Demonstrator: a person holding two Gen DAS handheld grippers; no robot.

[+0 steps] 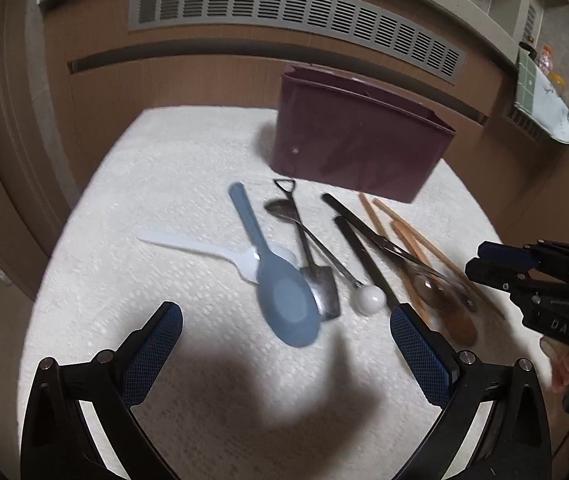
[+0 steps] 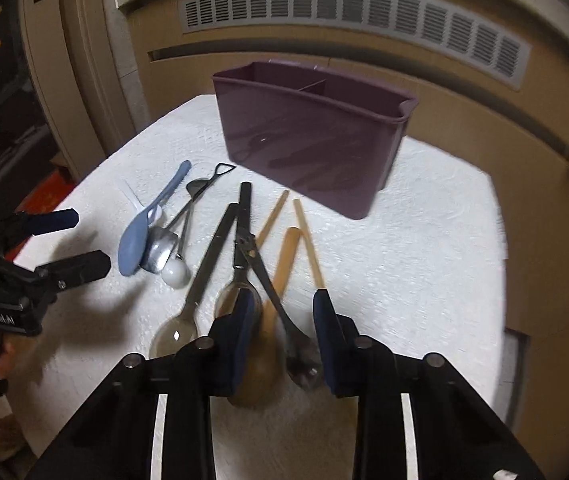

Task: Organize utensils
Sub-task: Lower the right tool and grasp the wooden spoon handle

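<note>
Several utensils lie on a white cloth (image 1: 132,208) in front of a purple divided caddy (image 1: 358,140) (image 2: 312,132). At the left are a blue rice paddle (image 1: 280,292) (image 2: 140,236), a white plastic spoon (image 1: 204,250), a small metal shovel spoon (image 1: 318,280) and a white ball-ended utensil (image 1: 370,298). At the right are black-handled spoons (image 2: 214,256), a wooden spoon (image 2: 272,320) and wooden chopsticks (image 2: 308,240). My left gripper (image 1: 286,336) is open, just short of the paddle. My right gripper (image 2: 284,312) is open, straddling the wooden spoon and a dark metal spoon (image 2: 302,364).
A brown wall with a grey vent grille (image 1: 296,20) rises behind the table. A shelf with clutter (image 1: 552,100) is at far right in the left wrist view. The cloth's right half (image 2: 424,260) holds no utensils.
</note>
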